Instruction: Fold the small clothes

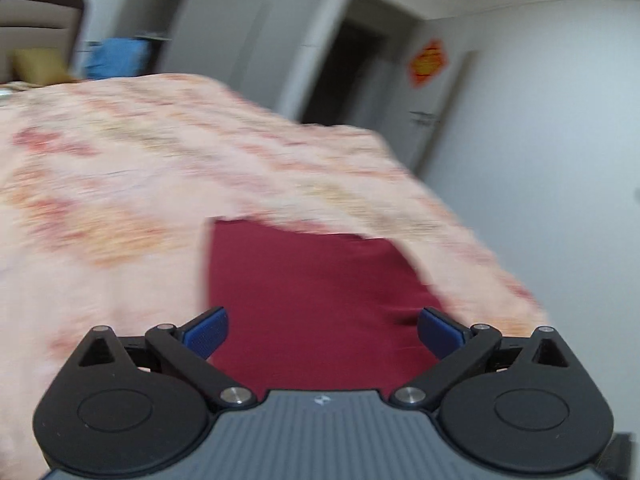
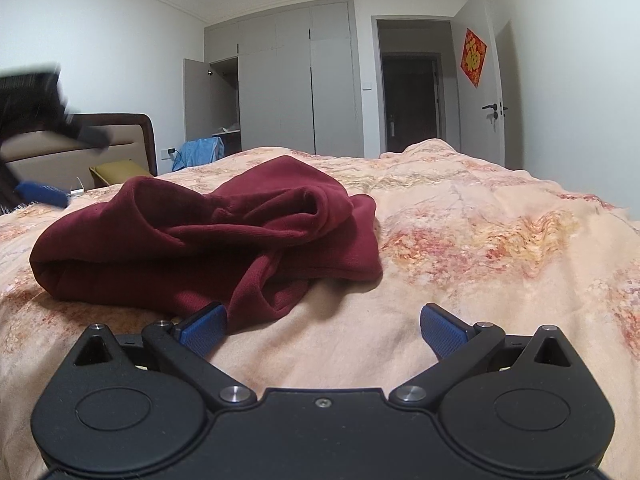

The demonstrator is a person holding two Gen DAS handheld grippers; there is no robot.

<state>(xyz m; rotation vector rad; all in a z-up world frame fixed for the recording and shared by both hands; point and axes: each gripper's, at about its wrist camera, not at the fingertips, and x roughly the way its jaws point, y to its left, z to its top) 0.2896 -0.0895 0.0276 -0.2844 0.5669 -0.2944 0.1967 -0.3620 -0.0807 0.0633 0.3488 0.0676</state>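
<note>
A dark red garment lies crumpled in a heap on the bed, left of centre in the right wrist view. My right gripper is open and empty, low over the bedspread; its left fingertip is beside the garment's near edge. In the blurred left wrist view the same red garment fills the space ahead of my left gripper, which is open and empty above it. The left gripper also shows as a dark blur at the far left of the right wrist view.
The bed has a peach floral bedspread. A brown headboard stands at the left. A grey wardrobe with one open door, a dark doorway and a white door are behind. Blue cloth hangs beyond the bed.
</note>
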